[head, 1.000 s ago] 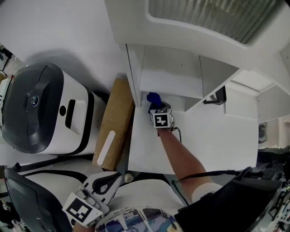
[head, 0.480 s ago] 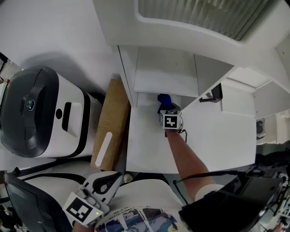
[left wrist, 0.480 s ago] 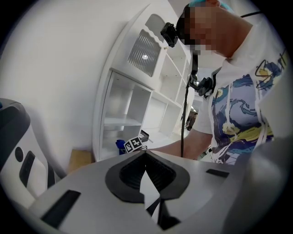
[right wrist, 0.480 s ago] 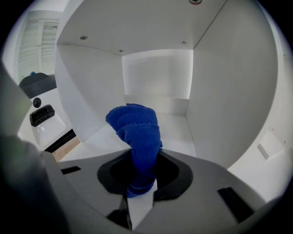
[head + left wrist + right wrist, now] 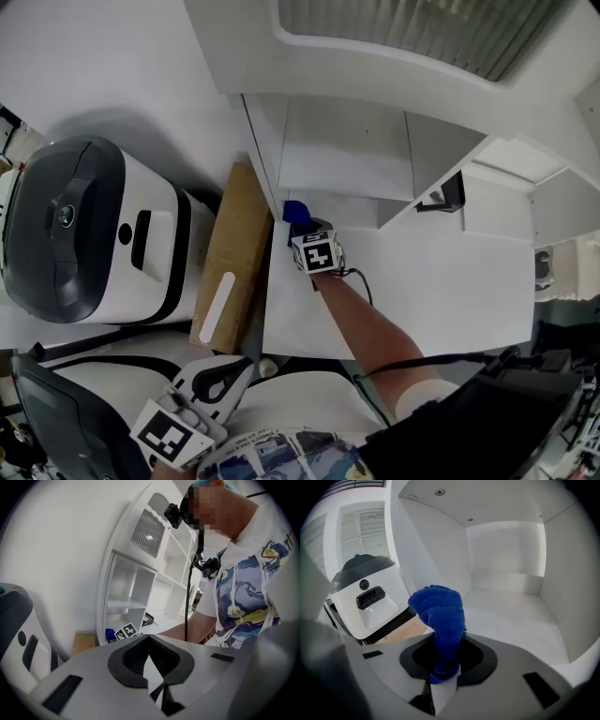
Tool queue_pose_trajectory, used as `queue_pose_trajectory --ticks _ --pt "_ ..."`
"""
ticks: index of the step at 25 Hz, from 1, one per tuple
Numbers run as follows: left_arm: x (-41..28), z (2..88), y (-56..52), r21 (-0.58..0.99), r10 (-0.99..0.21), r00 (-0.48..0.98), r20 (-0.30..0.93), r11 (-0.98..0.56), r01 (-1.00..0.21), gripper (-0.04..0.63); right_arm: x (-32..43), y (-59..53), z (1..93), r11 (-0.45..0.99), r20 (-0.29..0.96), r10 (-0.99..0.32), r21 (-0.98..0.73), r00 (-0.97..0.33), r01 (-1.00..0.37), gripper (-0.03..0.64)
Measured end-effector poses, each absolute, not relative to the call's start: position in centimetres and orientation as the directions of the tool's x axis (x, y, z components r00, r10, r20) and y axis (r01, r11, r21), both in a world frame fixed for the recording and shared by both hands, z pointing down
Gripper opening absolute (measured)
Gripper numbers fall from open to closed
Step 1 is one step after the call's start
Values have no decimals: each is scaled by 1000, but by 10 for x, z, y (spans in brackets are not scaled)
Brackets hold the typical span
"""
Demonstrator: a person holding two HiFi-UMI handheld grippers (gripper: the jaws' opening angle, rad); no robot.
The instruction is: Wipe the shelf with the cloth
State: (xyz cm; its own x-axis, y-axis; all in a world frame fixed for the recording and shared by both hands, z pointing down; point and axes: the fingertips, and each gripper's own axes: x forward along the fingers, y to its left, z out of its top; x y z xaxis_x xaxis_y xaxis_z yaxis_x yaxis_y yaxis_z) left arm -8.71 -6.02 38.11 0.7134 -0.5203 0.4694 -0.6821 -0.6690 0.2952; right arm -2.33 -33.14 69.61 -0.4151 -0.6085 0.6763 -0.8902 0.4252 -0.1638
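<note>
The blue cloth is bunched in my right gripper, which is shut on it. It sits low on the white shelf's bottom board, hard against the left side panel. In the right gripper view the cloth stands up from between the jaws of my right gripper, with the bottom board beyond it. My left gripper hangs low by the person's body, away from the shelf. In its own view my left gripper is shut on nothing.
A white and black appliance stands left of the shelf. A brown cardboard piece lies between them. A small black object sits on the shelf to the right. An upper compartment overhangs the cloth.
My right gripper first slid right along the shelf board with the cloth, then swept back left to the side panel. My left gripper stayed put.
</note>
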Motion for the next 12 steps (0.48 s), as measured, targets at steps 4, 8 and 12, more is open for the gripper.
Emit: queue_pose_trajectory --ticks 4,8,12 --pt "-86 381 -62 261 -526 711 467 -686 -679 12 -18 -331 697 450 682 -594 -157 -426 -879 100" --pt "-77 381 -66 249 -519 722 458 -705 -664 12 8 -328 700 440 691 -596 -144 -409 -886 100" --pt "-64 382 -71 257 -501 739 450 -720 -644 12 42 -325 699 422 702 -605 -118 -376 -899 100"
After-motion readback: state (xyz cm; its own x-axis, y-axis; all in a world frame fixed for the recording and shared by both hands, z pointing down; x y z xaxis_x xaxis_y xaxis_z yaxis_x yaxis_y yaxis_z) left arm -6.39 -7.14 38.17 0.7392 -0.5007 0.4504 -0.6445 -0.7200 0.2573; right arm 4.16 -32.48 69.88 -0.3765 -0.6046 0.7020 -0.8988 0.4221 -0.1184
